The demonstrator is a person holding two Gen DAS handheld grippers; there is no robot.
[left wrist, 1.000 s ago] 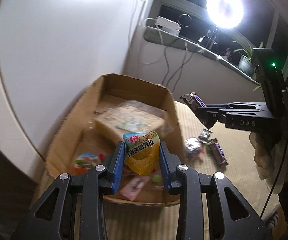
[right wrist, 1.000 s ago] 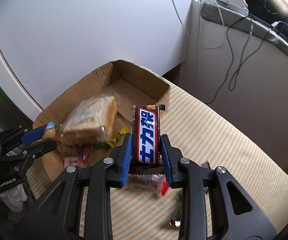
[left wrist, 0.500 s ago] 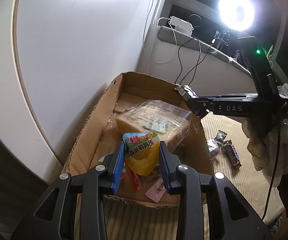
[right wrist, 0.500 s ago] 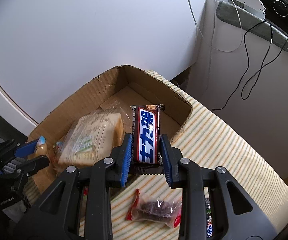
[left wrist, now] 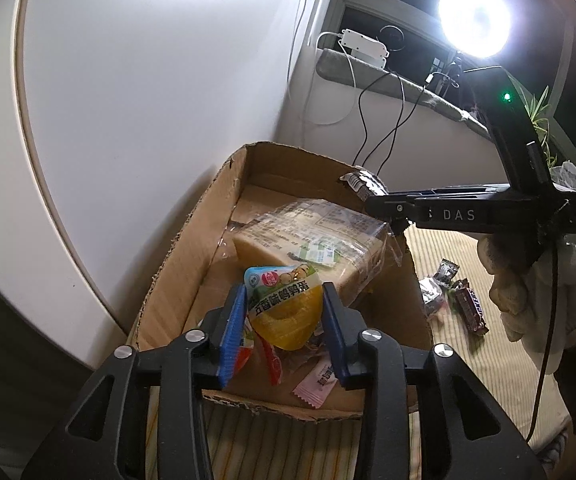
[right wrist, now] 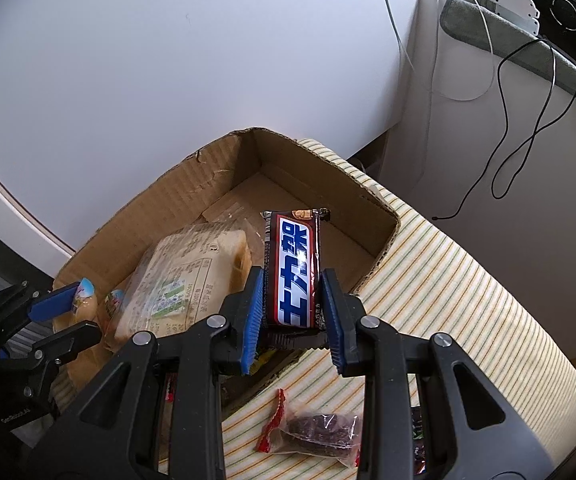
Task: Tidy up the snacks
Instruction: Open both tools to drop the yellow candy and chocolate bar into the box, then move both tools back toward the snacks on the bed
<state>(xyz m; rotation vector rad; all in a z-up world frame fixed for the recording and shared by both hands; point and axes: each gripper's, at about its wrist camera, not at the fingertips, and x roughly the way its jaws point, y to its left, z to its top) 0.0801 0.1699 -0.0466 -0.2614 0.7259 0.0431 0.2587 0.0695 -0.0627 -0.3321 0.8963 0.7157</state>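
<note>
Chocolate bar (right wrist: 292, 270): upright, pinched in right gripper (right wrist: 292, 308) above box (right wrist: 192, 184), over its right wall, presumably for dropping in; yellow packet (left wrist: 284, 306): clamped in left gripper (left wrist: 284, 320) over box's near end; bread bag (left wrist: 307, 240): inside box; loose wrapped snacks (left wrist: 453, 296): on striped cloth (right wrist: 467, 280) right of box.
</note>
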